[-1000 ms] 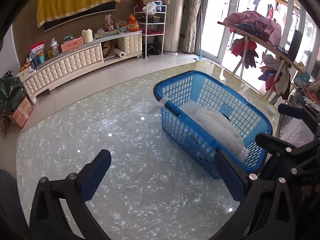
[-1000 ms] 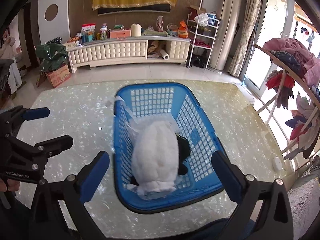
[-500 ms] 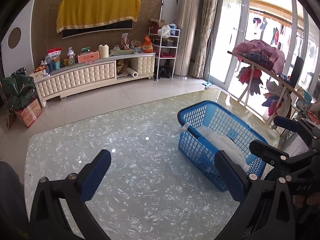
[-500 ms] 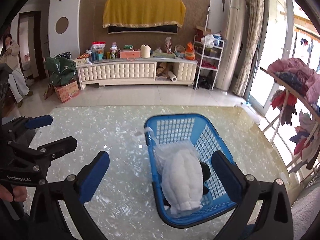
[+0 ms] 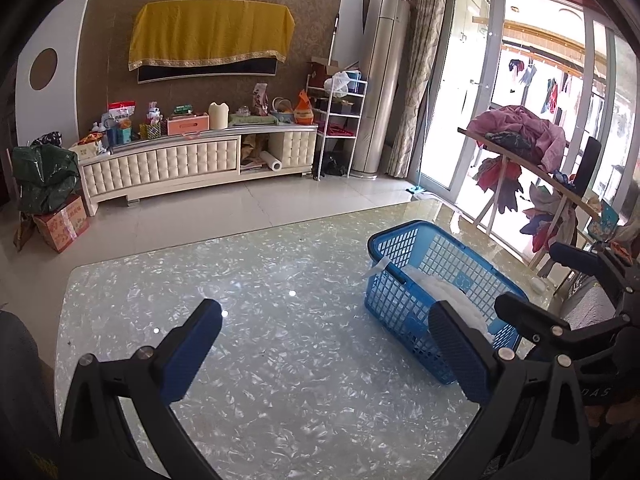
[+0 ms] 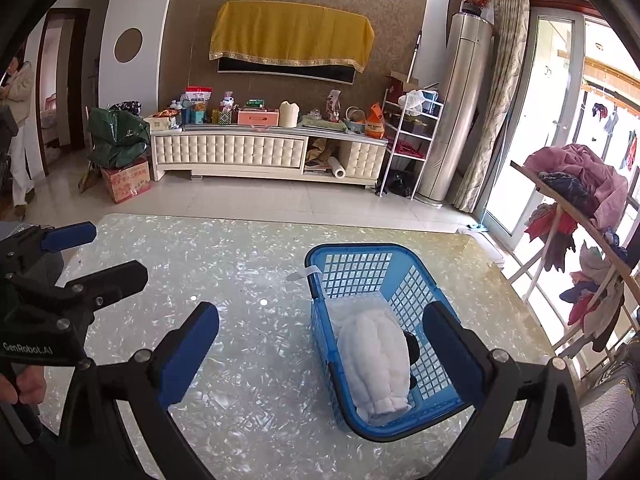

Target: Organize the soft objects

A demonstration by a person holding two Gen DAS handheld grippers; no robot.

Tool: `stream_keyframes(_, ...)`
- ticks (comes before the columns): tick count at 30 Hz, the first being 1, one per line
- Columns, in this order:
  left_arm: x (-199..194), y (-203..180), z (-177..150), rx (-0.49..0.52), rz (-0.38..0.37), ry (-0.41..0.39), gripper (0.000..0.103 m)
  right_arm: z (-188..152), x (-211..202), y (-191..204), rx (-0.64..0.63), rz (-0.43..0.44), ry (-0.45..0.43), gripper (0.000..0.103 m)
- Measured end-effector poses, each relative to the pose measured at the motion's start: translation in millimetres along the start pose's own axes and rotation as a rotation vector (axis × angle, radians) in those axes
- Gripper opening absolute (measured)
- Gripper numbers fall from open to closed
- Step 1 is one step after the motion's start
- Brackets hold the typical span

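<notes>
- Right wrist view is showing the pale pearl-flake glass surface [image 6: 260, 360] taking up less of the frame than a second ago, with far more of the room showing above it; both cameras are rising and pulling back from the work.
- Blue plastic lattice basket [image 6: 360, 268] is sitting on the right part of the surface, smaller and lower in the picture than it was a second ago, and it is not shifting on the glass.
- White quilted soft bundle [image 6: 376, 364] is lying inside the basket, lengthwise along its floor, with a small black item [image 6: 412, 348] tucked against its right side; neither is moving.
- Right claw [image 6: 320, 356] is hanging above the near part of the basket with its blue pads spread wide and nothing between them.
- Left claw [image 5: 328, 352] is likewise gaping wide and empty, over bare glass just left of the basket [image 5: 400, 240].
- I judge that the soft things in sight are already stowed, and this retreat is either closing the task or clearing the way to fetch another piece.
- Writing: white lettering on the left tool's body [image 6: 28, 348] is reading "GenRobot.AI"; the right tool in the left wrist view is showing "DAS" [image 5: 596, 392], cut off. Print on the cardboard box [image 6: 126, 182] on the floor is too small to read.
</notes>
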State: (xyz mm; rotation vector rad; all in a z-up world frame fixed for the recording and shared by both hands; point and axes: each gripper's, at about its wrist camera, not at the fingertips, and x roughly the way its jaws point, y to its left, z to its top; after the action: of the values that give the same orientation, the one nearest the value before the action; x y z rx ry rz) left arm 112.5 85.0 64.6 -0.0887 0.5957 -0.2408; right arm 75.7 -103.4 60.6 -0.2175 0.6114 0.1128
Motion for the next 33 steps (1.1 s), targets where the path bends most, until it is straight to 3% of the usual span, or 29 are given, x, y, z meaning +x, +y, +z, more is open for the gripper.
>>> stream_keyframes(11,-11,-5,-3,0.022,-0.016,-0.023,0.103,1,-9,5,0.016,-0.045,-0.027,0.102)
stream_keyframes(33,-17,0,-6,0.018,-0.028,-0.022,0.103,-1,-16,12,0.023,-0.050,-0.035,0.102)
